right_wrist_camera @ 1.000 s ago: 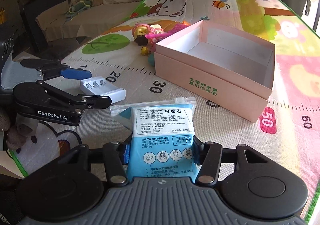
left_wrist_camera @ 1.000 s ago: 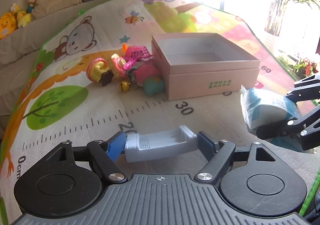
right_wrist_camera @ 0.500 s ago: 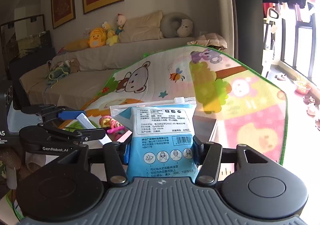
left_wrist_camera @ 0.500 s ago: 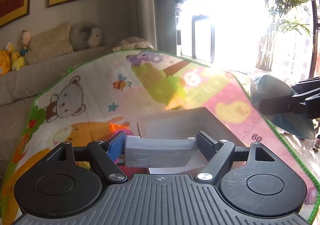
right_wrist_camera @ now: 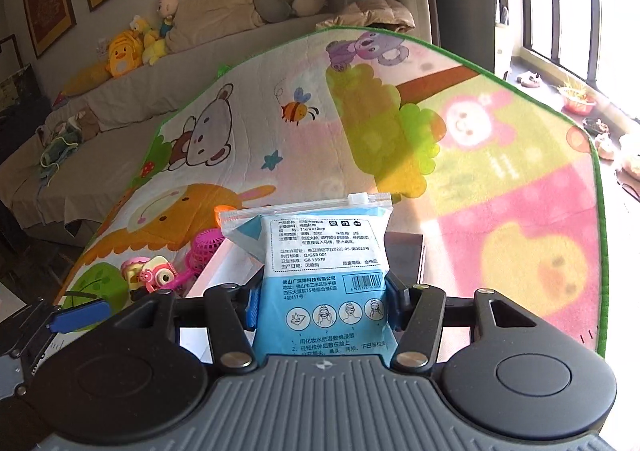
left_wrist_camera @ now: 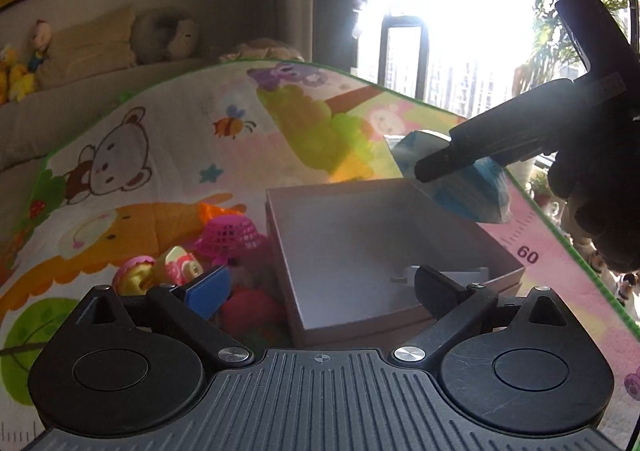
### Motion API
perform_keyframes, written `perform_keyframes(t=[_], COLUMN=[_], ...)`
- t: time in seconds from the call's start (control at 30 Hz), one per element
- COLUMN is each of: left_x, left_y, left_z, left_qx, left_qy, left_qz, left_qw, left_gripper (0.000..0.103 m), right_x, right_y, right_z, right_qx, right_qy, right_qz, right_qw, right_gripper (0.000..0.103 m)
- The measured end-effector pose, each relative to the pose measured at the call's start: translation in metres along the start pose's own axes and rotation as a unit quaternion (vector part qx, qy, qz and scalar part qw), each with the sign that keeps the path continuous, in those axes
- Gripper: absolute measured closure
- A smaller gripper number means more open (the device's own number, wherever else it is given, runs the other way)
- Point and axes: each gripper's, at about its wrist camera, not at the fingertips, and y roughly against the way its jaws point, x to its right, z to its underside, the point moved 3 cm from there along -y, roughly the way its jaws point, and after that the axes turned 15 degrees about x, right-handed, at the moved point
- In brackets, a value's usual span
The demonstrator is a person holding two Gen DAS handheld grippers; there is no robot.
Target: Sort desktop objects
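Your left gripper has just spread its jaws wide and nothing sits between them; the grey battery charger lies inside the pink box, low and right of centre in the left wrist view. Your right gripper jaws clench the blue wipes pack (they eased apart slightly), above the box's far corner. Pink toys crowd the play mat left of the box

On the play mat I read "60" by its ruler marks. My blue packet carries Chinese print, "11cm×10cm", "Q/GSB 001", "GB 15979".
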Motion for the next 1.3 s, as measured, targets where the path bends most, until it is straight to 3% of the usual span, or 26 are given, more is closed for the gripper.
perform_keyframes(t=[0.07, 0.17, 0.33, 0.47, 0.57, 0.67, 0.73, 0.8, 0.9, 1.0, 1.13, 1.3], left_x=[-0.014, -0.036, -0.056, -0.072, -0.083, -0.093, -0.098, -0.1, -0.104, -0.104, -0.099, -0.088], left_y=[0.008, 0.015, 0.017, 0.013, 0.014, 0.016, 0.019, 0.023, 0.027, 0.029, 0.031, 0.034], left_z=[0.018, 0.036, 0.045, 0.05, 0.054, 0.054, 0.056, 0.059, 0.063, 0.062, 0.059, 0.06], left_qx=[-0.023, -0.043, -0.033, -0.034, -0.042, -0.054, -0.065, -0.071, -0.077, -0.076, -0.071, -0.079], left_qy=[0.004, 0.023, 0.042, 0.081, 0.102, 0.105, 0.102, 0.103, 0.113, 0.122, 0.111, 0.081], left_qz=[-0.017, -0.04, -0.074, -0.084, -0.093, -0.108, -0.107, -0.101, -0.088, -0.078, -0.068, -0.071], left_qw=[0.9996, 0.998, 0.9958, 0.9926, 0.9895, 0.9872, 0.9868, 0.987, 0.9867, 0.9866, 0.989, 0.9909], left_gripper=[0.001, 0.001, 0.0, 0.0, 0.0, 0.0, 0.0, 0.0, 0.0, 0.0, 0.0, 0.0], right_x=[0.0, -0.001, -0.01, -0.045, -0.085, -0.122, -0.139, -0.15, -0.154, -0.153, -0.155, -0.183], right_y=[-0.013, -0.016, -0.027, -0.056, -0.098, -0.154, -0.191, -0.23, -0.265, -0.277, -0.258, -0.212], right_z=[0.012, 0.019, 0.005, -0.021, -0.04, -0.043, -0.037, -0.028, -0.019, -0.006, 0.013, 0.029], right_qx=[-0.022, -0.028, -0.038, -0.07, -0.098, -0.118, -0.121, -0.127, -0.136, -0.175, -0.22, -0.238], right_qy=[0.01, 0.037, 0.069, 0.043, 0.005, 0.0, 0.026, 0.065, 0.088, 0.084, 0.039, 0.054], right_qz=[0.016, 0.027, 0.043, -0.008, -0.048, -0.049, -0.031, -0.006, 0.01, 0.008, -0.025, -0.086], right_qw=[1.0, 0.999, 0.996, 0.997, 0.994, 0.992, 0.992, 0.99, 0.987, 0.981, 0.974, 0.966], right_gripper=[0.033, 0.033, 0.039, 0.038, 0.03, 0.03, 0.036, 0.065, 0.071, 0.075, 0.076, 0.076])
